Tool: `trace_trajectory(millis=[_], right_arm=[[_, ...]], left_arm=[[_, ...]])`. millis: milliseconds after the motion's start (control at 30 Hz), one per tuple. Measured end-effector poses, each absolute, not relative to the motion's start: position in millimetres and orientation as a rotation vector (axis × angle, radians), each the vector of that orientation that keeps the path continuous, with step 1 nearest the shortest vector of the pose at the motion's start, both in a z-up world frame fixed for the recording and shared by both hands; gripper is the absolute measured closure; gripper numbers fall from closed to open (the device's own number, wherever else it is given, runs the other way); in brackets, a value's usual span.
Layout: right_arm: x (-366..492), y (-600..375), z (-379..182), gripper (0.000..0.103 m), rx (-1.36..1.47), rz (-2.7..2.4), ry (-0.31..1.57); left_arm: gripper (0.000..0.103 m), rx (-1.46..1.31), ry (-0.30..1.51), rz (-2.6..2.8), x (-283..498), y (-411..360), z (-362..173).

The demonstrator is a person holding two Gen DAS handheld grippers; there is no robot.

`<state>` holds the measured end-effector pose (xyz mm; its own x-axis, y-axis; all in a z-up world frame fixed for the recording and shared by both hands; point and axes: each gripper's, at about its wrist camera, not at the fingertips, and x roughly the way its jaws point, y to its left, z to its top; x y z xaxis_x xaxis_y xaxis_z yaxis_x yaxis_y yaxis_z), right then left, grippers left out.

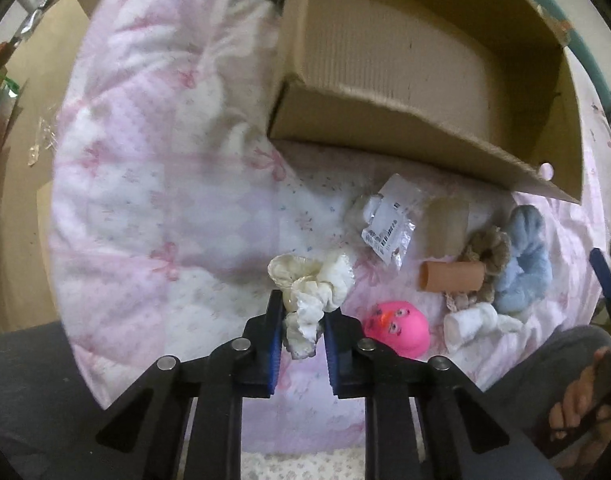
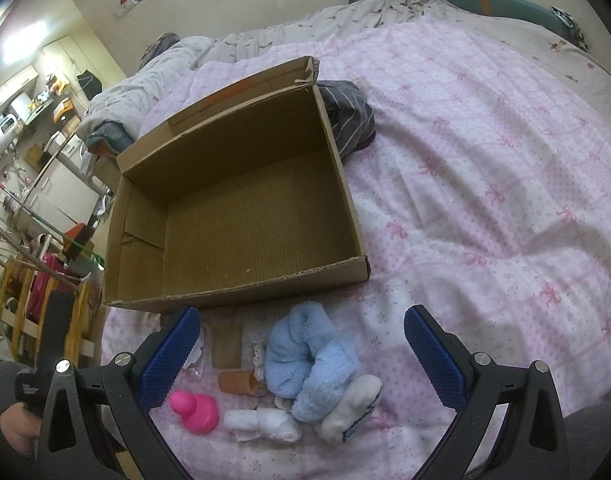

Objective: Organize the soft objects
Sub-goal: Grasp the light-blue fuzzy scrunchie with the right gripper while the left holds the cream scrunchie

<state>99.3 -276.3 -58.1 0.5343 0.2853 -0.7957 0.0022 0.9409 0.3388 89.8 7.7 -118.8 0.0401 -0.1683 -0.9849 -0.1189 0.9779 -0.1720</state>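
My left gripper is shut on a cream scrunchie, held above the pink quilt. An open cardboard box lies beyond it; its bare inside shows in the right wrist view. In front of the box lie a pink rubber duck, a blue fluffy scrunchie, a brown crochet scrunchie, a tan foam roll, a rolled white sock and a white plush piece. My right gripper is open above this pile.
A bagged white item with a label and a beige roll lie by the box's front wall. A striped dark cloth sits behind the box. The bed's left edge drops to a cluttered floor. A person's foot is at lower right.
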Motion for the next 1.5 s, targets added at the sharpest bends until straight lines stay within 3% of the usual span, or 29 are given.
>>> trace_trajectory(millis=[400, 533, 800, 900, 1100, 1300, 1500], right_arm=[[103.9, -300.7, -71.7, 0.000, 0.366, 0.141, 1.088], [108.5, -276.0, -98.3, 0.000, 0.213, 0.149, 1.251], [107.6, -221.3, -123.1, 0.000, -0.040, 0.186, 1.294], [111.6, -218.3, -132.0, 0.015, -0.045, 0.179, 1.318], [115.6, -238.7, -131.8, 0.035, 0.044, 0.142, 1.312], [118.4, -267.9, -137.4, 0.035, 0.182, 0.110, 1.332], [116.4, -250.8, -143.1, 0.035, 0.040, 0.115, 1.336]], left_arm=[[0.087, -0.124, 1.321, -0.015, 75.0, 22.8, -58.3], [0.087, -0.148, 1.293, -0.004, 79.9, 34.4, -54.6], [0.087, -0.164, 1.283, -0.026, 81.7, 26.5, -55.8], [0.087, -0.182, 1.284, -0.024, 82.1, 29.1, -56.1], [0.087, -0.189, 1.286, -0.027, 81.9, 29.4, -56.9], [0.087, -0.176, 1.288, -0.008, 81.9, 30.5, -58.3], [0.087, -0.152, 1.310, 0.016, 82.6, 28.4, -65.4]])
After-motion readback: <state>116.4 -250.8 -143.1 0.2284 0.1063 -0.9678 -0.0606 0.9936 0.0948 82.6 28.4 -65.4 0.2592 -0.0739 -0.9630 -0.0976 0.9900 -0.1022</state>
